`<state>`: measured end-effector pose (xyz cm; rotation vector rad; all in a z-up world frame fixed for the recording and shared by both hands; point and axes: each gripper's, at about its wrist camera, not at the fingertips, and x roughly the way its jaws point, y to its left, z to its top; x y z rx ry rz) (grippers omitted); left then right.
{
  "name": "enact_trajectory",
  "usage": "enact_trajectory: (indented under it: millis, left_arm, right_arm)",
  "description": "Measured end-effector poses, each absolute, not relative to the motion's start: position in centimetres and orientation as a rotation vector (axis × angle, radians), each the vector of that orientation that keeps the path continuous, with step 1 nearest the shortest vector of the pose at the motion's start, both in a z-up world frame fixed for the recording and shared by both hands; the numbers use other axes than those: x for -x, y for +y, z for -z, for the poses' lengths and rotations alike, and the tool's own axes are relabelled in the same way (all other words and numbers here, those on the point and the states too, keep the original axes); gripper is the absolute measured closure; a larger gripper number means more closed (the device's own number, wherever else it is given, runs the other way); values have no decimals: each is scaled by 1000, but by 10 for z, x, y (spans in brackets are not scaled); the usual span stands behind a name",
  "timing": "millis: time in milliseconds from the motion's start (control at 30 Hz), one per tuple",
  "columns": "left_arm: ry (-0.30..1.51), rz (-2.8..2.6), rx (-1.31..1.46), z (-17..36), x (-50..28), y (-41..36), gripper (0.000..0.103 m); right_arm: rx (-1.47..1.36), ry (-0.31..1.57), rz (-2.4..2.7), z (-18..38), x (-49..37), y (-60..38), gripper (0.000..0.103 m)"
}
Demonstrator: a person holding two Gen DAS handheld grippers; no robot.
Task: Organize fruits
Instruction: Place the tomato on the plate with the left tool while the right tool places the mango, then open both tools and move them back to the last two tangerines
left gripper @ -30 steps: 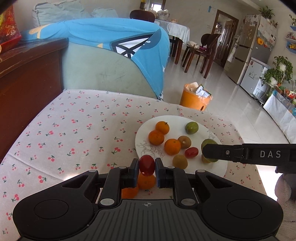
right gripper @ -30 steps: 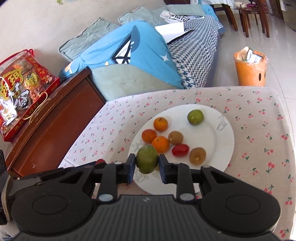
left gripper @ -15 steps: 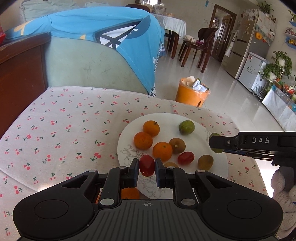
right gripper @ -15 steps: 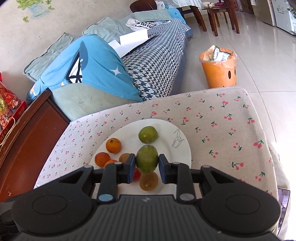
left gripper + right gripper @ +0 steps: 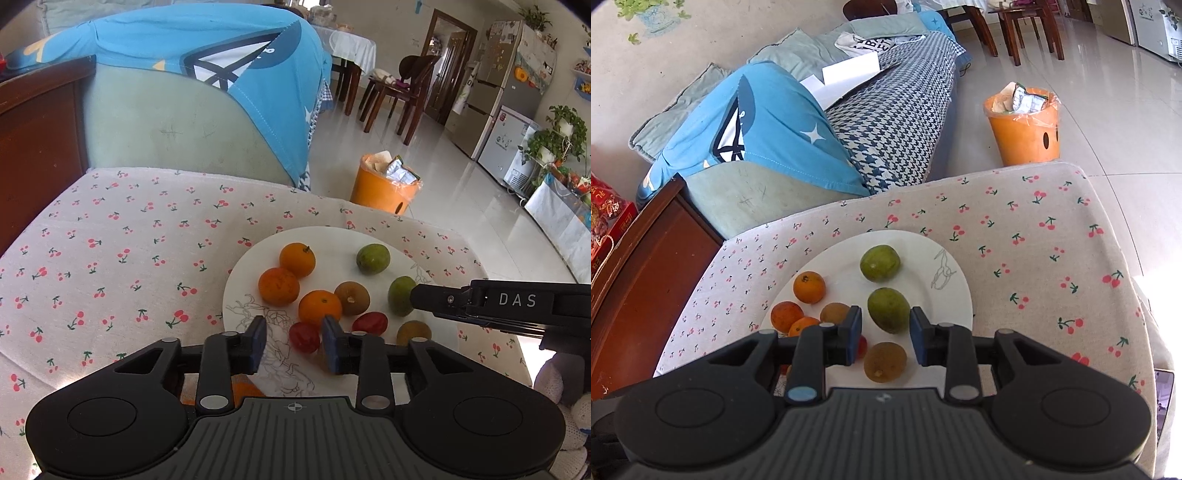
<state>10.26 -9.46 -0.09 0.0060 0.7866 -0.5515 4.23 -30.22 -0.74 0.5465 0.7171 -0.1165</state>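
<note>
**Fruit released onto plate, both grippers**

Change since half a second ago: left gripper [image 5: 294, 344] and right gripper [image 5: 885, 334], then pinching fruit, now stand spread. Red fruit [image 5: 304, 336] lies on the white plate [image 5: 332, 240] between the left fingers, untouched on the left side, right side contact unclear. Green fruit [image 5: 888, 309] lies on the plate between the right fingers, clear of both. Lettering "DAS" reads on the right gripper's side in the left view

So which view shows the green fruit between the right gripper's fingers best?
The right wrist view: the green fruit sits whole between open fingers. In the left wrist view the right gripper hides part of it.
</note>
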Motion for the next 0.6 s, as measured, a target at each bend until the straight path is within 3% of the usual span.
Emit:
enact_trajectory:
  millis: [33,200,600]
  left_arm:
    - [781,546,-2,-1,-102,-94,56]
    - [759,529,-8,-16,-102,-88,53]
    - [791,457,12,-42,-101,-59,52]
  right_arm:
    - [-550,714,115,6,-42,-302,73]
    - [-545,701,108,1,-39,-300,73]
    - [-540,717,70,-5,-24,-285,73]
